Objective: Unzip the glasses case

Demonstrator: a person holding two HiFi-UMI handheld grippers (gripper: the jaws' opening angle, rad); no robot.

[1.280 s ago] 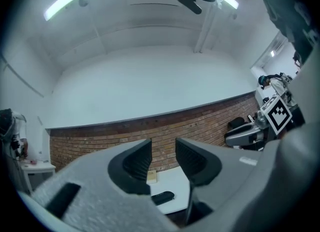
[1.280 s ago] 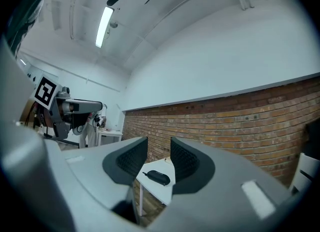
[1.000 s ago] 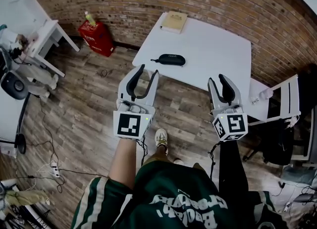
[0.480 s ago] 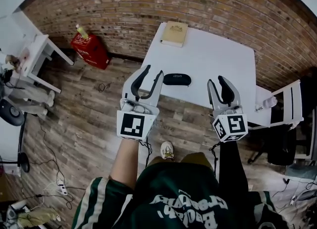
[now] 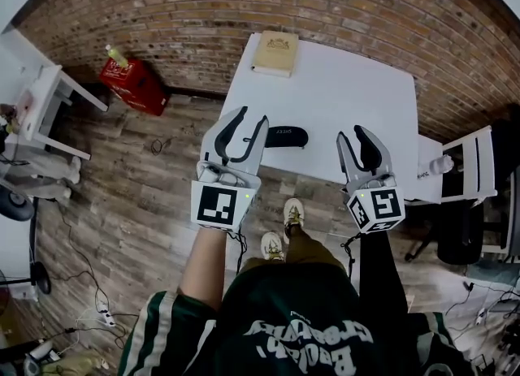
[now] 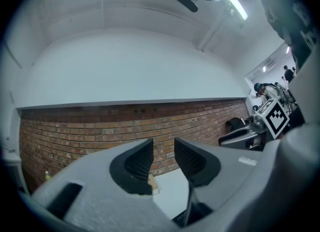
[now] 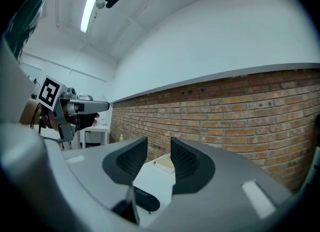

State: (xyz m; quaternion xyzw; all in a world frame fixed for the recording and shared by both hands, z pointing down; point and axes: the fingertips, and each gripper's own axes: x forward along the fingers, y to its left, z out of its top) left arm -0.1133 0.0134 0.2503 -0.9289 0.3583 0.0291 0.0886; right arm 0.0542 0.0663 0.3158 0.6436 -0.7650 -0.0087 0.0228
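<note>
A brick wall runs across the far side of the room, with a wood-plank floor below it. Against the wall stands a white table, and I stand at its near edge with my shoes on the planks. A white desk sits off to my left, with a red box on the floor between it and the table.

I hold my left gripper out over the table's near left corner. Its jaws are apart and nothing is between the pads; in the left gripper view only the wall and the tabletop show through the gap. My right gripper is beside it, over the near edge further right, and it is likewise released and empty.

A tan book lies at the table's far left edge, by the wall. The black glasses case lies flat near the near edge, closed, its long side along that edge. From the head view it sits between my two grippers, closer to the left one. Neither gripper has its pads on the case. A small bottle stands on top of the red box.
</note>
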